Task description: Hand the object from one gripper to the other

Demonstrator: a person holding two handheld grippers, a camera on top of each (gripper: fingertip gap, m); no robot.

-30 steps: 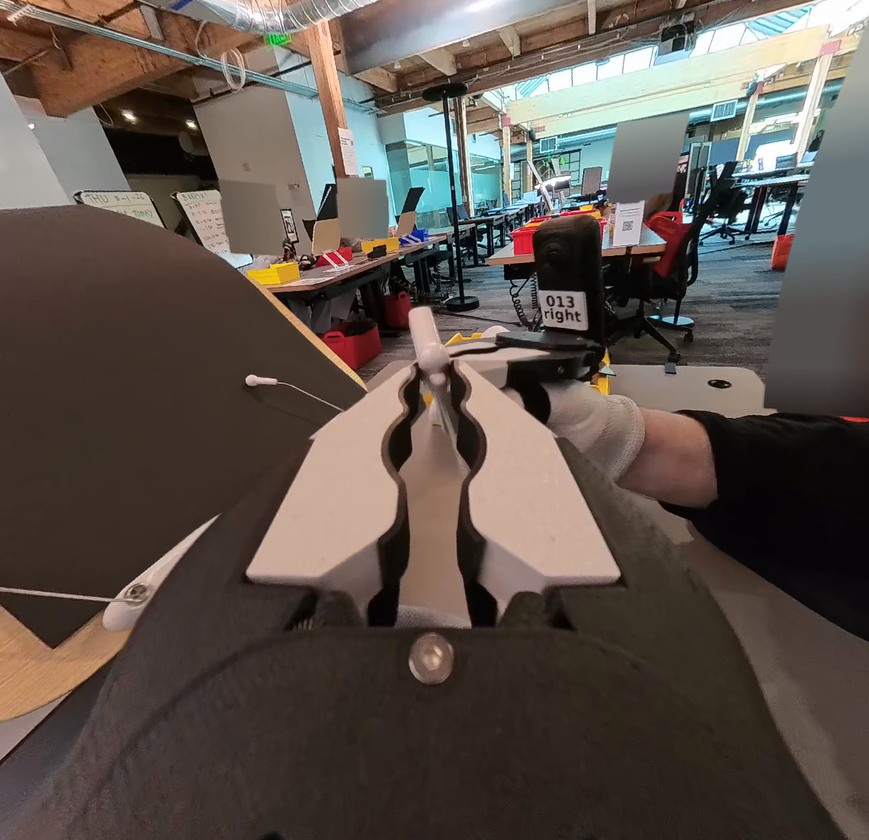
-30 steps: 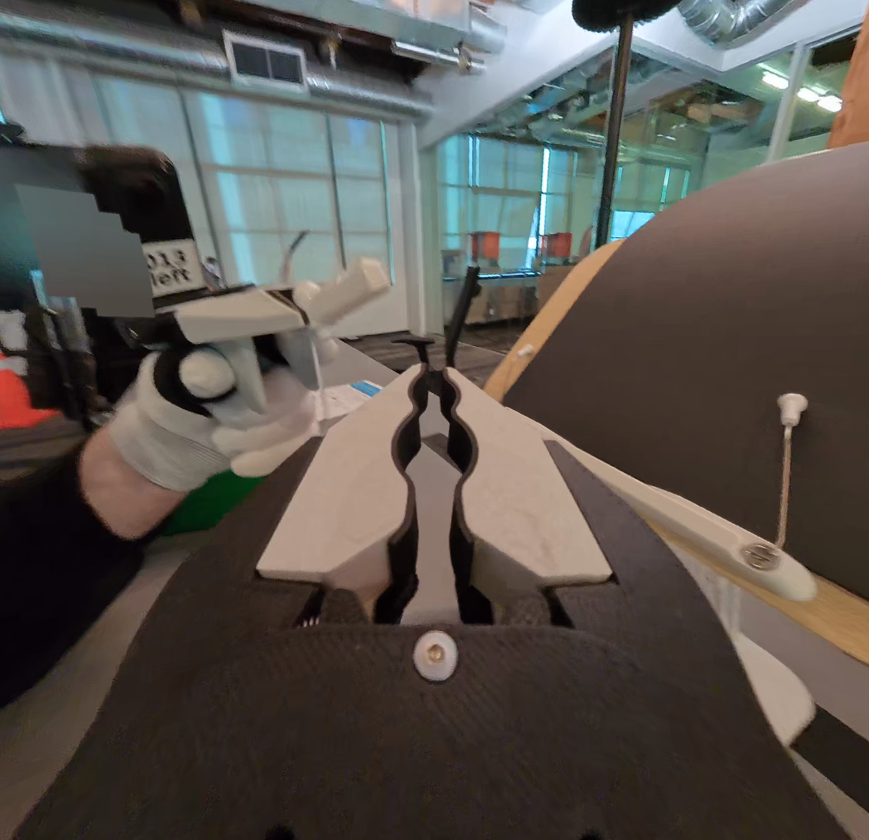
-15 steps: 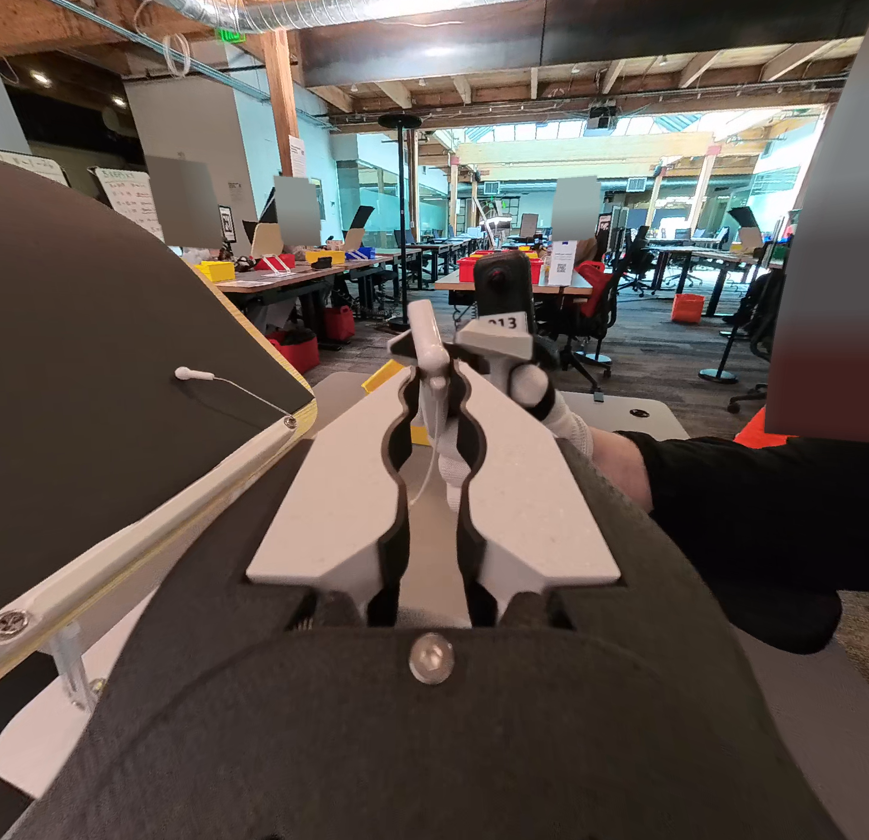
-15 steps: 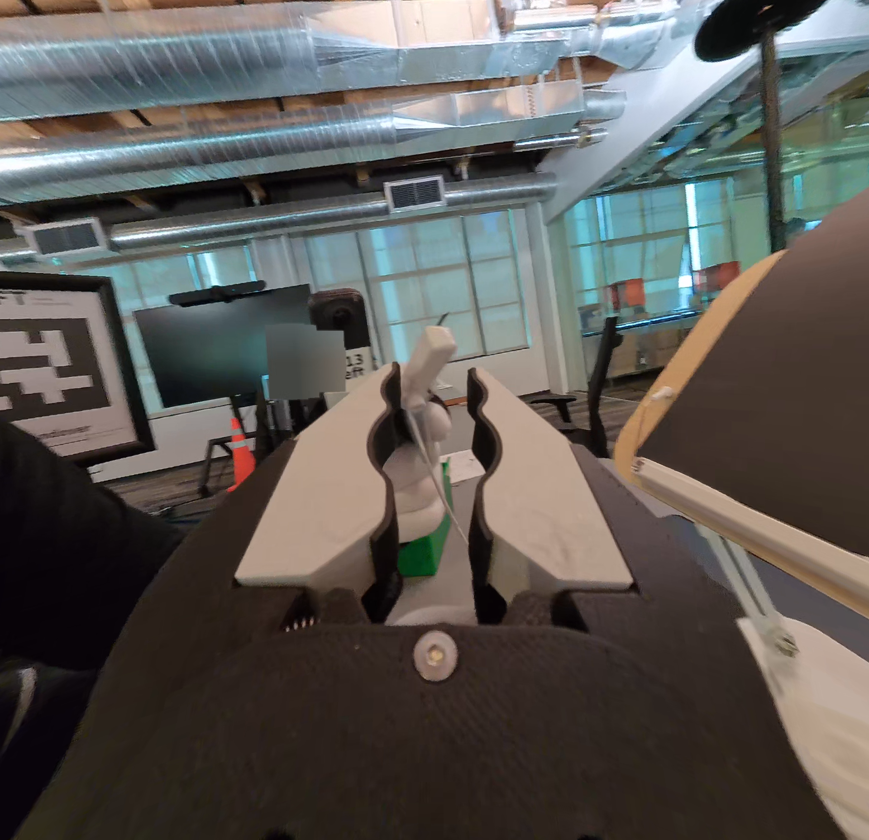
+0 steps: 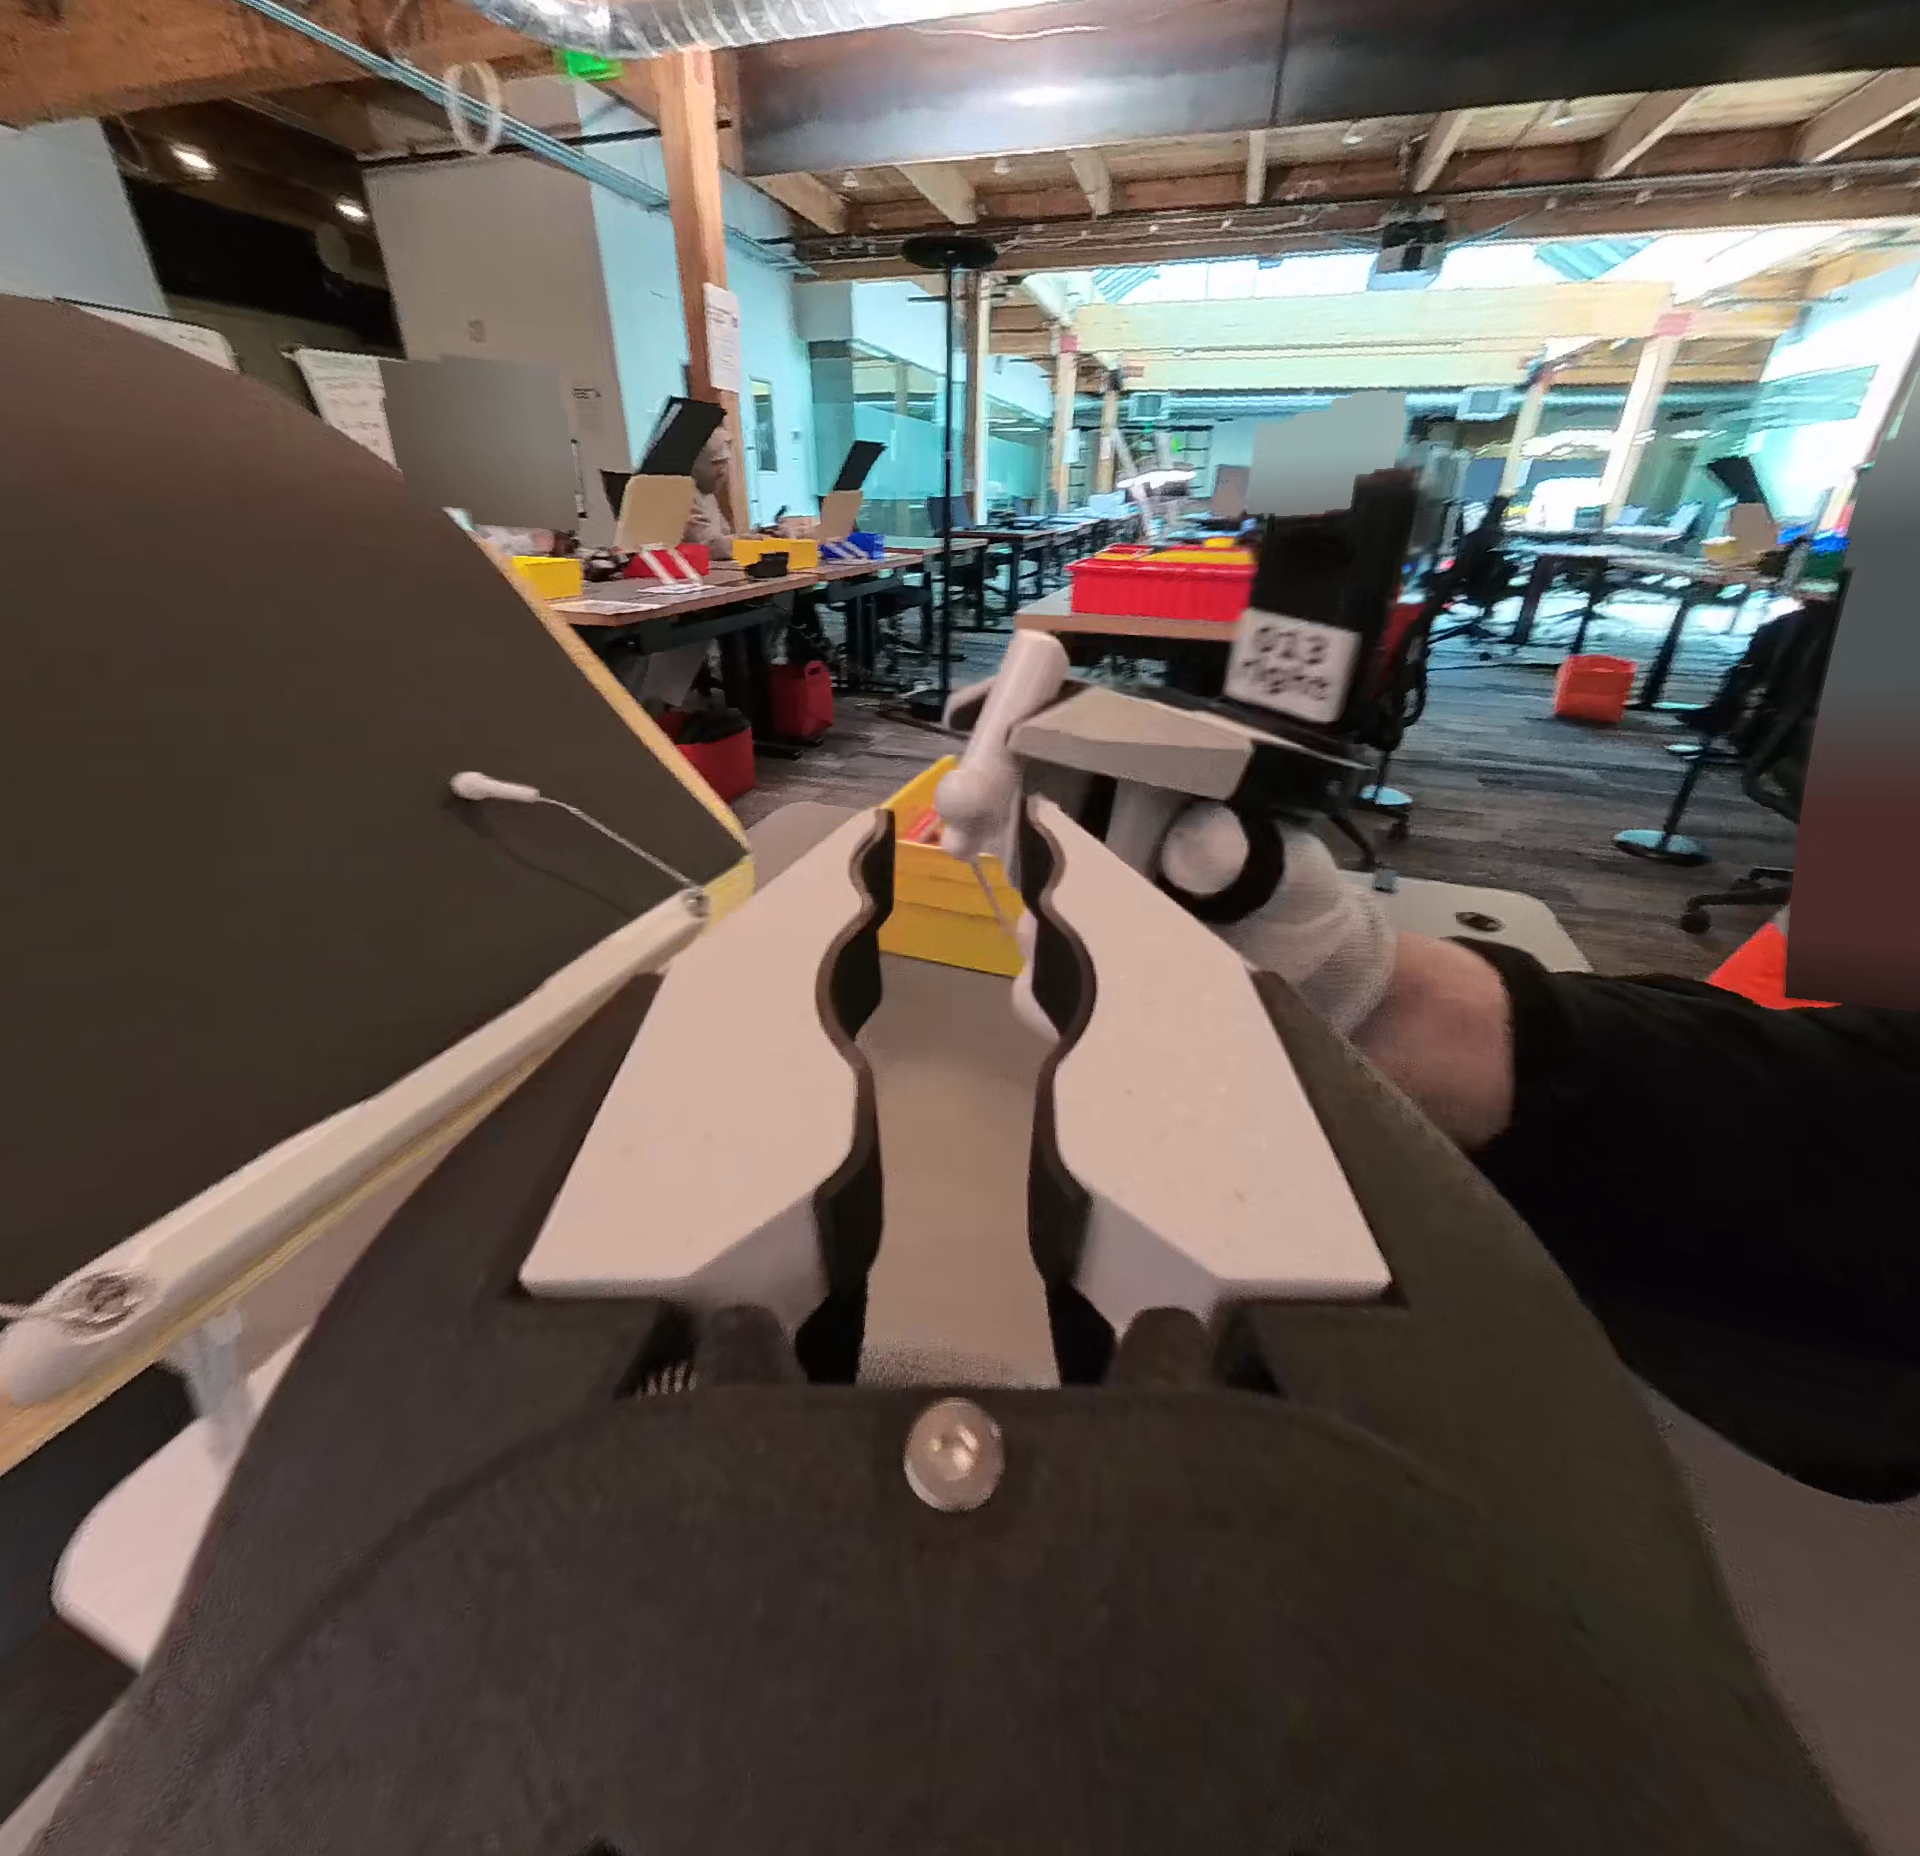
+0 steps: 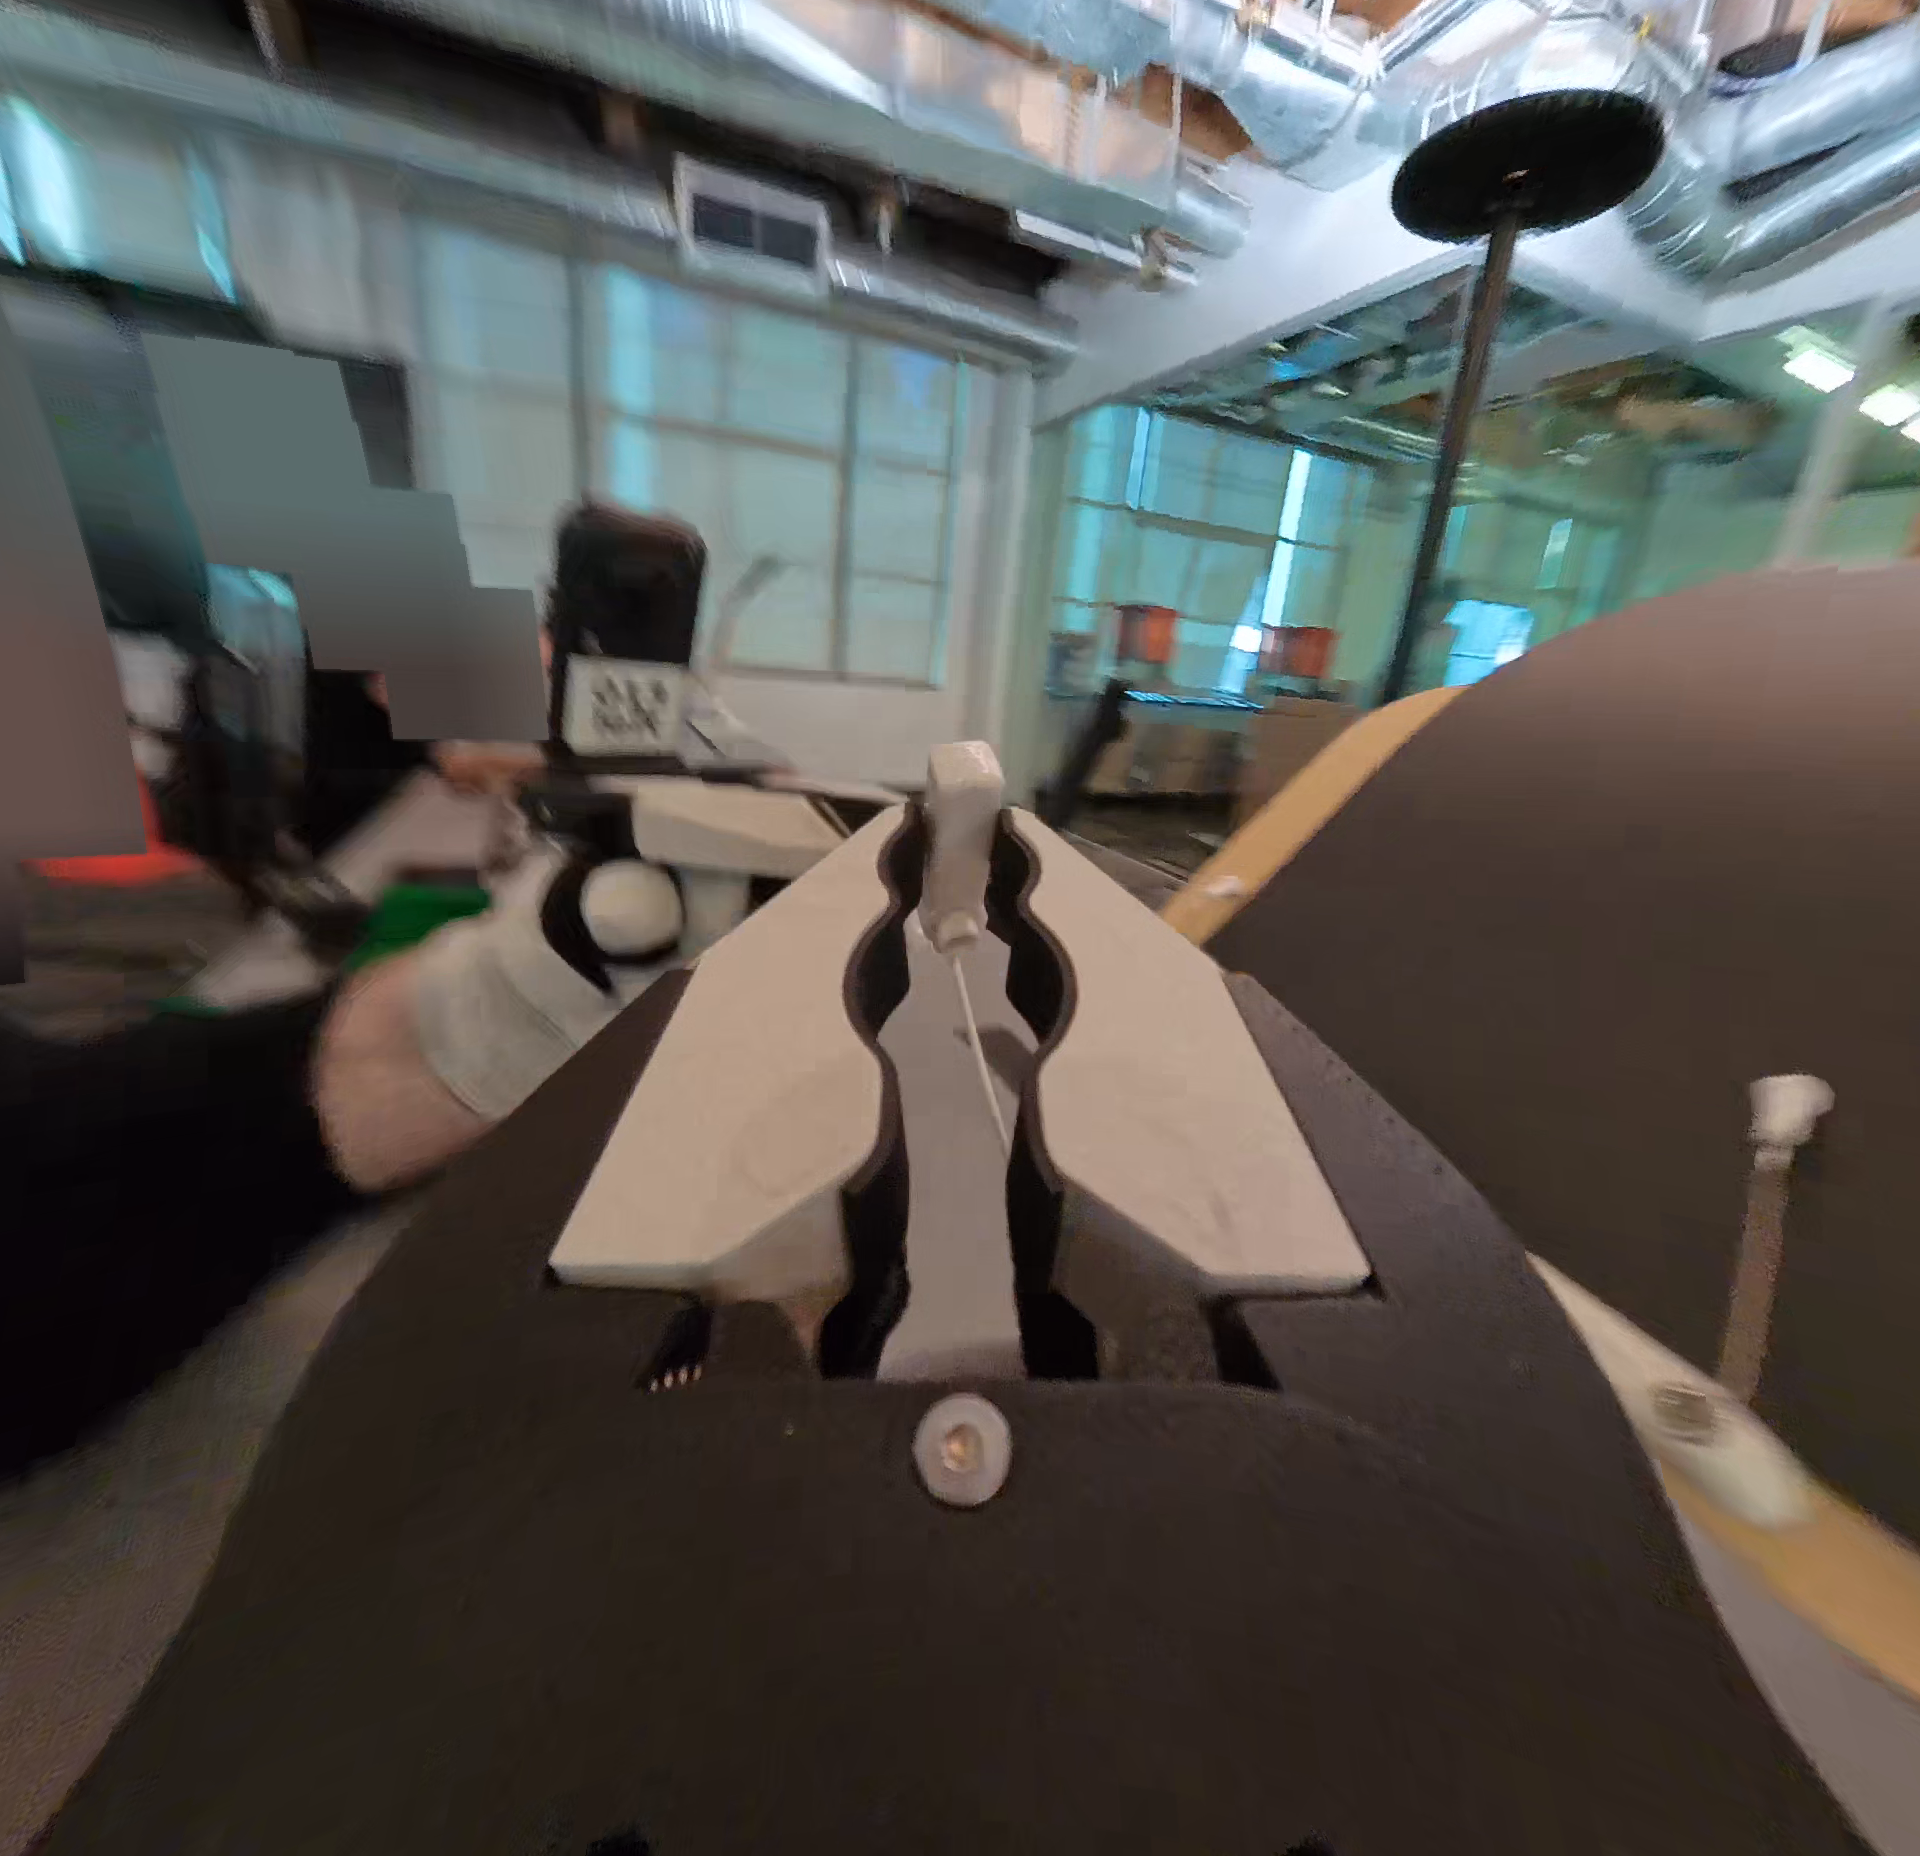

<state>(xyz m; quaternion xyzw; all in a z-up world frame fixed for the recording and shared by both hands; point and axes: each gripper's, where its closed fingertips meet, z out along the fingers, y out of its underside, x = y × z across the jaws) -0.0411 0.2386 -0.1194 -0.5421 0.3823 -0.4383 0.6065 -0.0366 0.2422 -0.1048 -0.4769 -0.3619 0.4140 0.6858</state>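
Observation:
The object is a small white handle piece [image 6: 961,830] with a thin white pin sticking out of its lower end. My right gripper [image 6: 958,819] is shut on it near the fingertips, and the piece stands upright between the jaws. In the left wrist view the same piece [image 5: 1000,726] shows tilted, held at the tip of the right gripper [image 5: 1023,741], just beyond my left fingertips. My left gripper [image 5: 956,840] is open and empty. In the right wrist view it shows blurred at the left [image 6: 727,830], held by a white-gloved hand [image 6: 488,1006].
A dark curved panel with a wooden edge stands close on the left [image 5: 260,767] and shows at the right in the right wrist view [image 6: 1558,871]. A yellow bin [image 5: 945,907] sits on the white table [image 5: 1455,923]. A green object [image 6: 416,913] lies beyond the hand. Less than 4 cm separates the two grippers' tips.
The left gripper has opened and let go of the white piece. The right gripper has shut on it, and the piece now sits just past the left fingertips.

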